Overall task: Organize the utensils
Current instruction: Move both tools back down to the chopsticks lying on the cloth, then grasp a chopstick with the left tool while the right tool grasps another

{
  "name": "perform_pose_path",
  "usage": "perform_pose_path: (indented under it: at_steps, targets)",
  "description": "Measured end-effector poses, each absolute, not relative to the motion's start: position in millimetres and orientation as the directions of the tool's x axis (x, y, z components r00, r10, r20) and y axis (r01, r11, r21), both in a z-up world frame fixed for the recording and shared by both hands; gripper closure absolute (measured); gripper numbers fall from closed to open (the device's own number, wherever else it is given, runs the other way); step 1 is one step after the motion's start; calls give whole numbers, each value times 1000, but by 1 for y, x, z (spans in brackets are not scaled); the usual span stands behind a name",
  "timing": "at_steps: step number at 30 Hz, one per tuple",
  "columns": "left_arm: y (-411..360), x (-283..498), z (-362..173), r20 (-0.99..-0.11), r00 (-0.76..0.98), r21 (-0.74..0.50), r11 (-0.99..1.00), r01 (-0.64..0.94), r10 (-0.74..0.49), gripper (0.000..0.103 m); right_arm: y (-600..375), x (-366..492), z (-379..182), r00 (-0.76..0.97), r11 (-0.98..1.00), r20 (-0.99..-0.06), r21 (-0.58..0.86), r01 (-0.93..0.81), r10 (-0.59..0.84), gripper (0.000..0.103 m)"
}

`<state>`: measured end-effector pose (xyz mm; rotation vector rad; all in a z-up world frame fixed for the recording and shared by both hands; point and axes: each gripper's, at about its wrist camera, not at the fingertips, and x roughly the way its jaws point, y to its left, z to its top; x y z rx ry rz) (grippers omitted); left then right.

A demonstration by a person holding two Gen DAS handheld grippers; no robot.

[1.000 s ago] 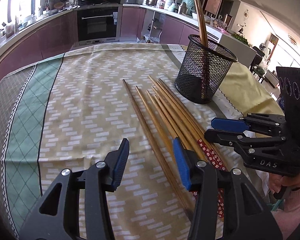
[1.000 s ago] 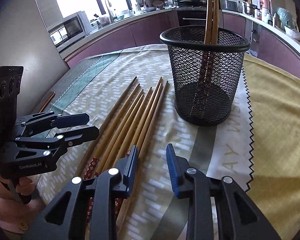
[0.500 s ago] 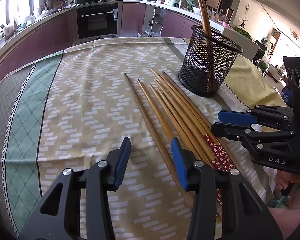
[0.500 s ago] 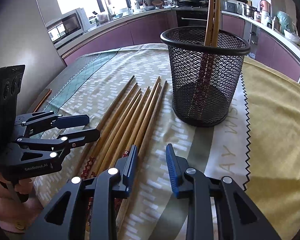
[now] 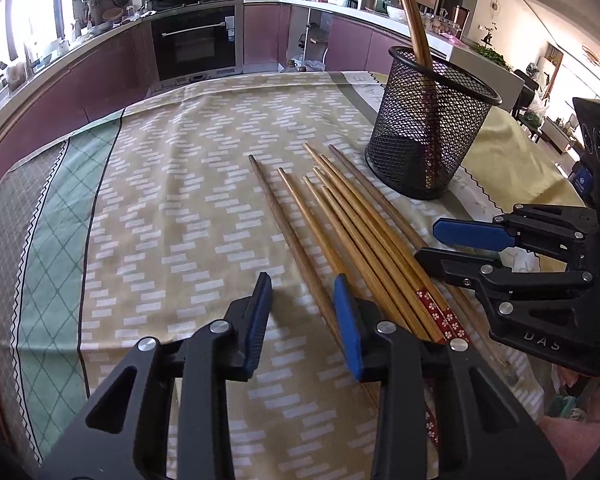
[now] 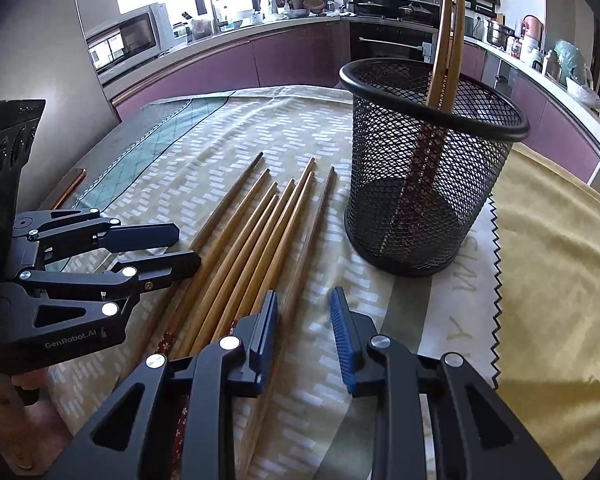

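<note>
Seven on the cloth: seven loose chopsticks [image 5: 340,232] lie fanned across the middle of the left wrist view, tips toward the top of the frame, red flowered ends toward the bottom; two more stand in the mesh holder [image 5: 432,140] at upper right.
Lower left: the left gripper [image 5: 302,300] hovers over the tablecloth [image 5: 160,200], jaws apart, clamped on nothing; the darkest, leftmost stick runs between the blue pads, which do not press it.
Centre: the bundle looks light, stiff and smooth, so likely to roll or slide out of a loose pinch; the thicker decorated end gives the surest hold, one or two sticks at a time.
Right edge: the right gripper [image 5: 424,246] sits beside the bundle, jaws narrowly apart and empty; in its own view the rightmost stick passes under its left pad.
Upper right: the holder stands upright on the cloth, near the stick tips but not touching them.
Change, left side: the left jaws have just been closing, the gap visibly narrower than a second ago, with only that one stick lying between them.
Change, right side: the holder appears slightly lower in the left wrist frame than before; the right gripper's gap looks unchanged.
</note>
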<state>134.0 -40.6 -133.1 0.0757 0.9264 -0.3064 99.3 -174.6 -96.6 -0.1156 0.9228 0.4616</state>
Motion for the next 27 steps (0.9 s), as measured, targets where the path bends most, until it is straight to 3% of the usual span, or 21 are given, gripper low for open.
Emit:
perform_pose_path:
  at_steps: [4, 8, 10, 16, 27]
  targets:
    - [-42, 138, -133, -799, 560, -61, 956, 288, -220, 79, -172, 107, -97, 520, 901, -785, 107, -421, 336, 78]
    - [-41, 140, -133, -800, 557, -78, 958, 275, -224, 89, -177, 110, -98, 518, 903, -778, 145, -403, 356, 89]
    - [-40, 141, -133, -798, 558, -90, 961, 260, -226, 90, -180, 110, -98, 507, 899, -773, 183, -397, 381, 95]
    - [-32, 137, -132, -792, 560, -140, 965, 221, -243, 95, -190, 109, -97, 510, 899, -757, 234, -372, 408, 97]
    - [-25, 120, -113, -756, 586, -179, 953, 243, -291, 95, -203, 98, -79, 520, 865, -703, 295, -407, 485, 97]
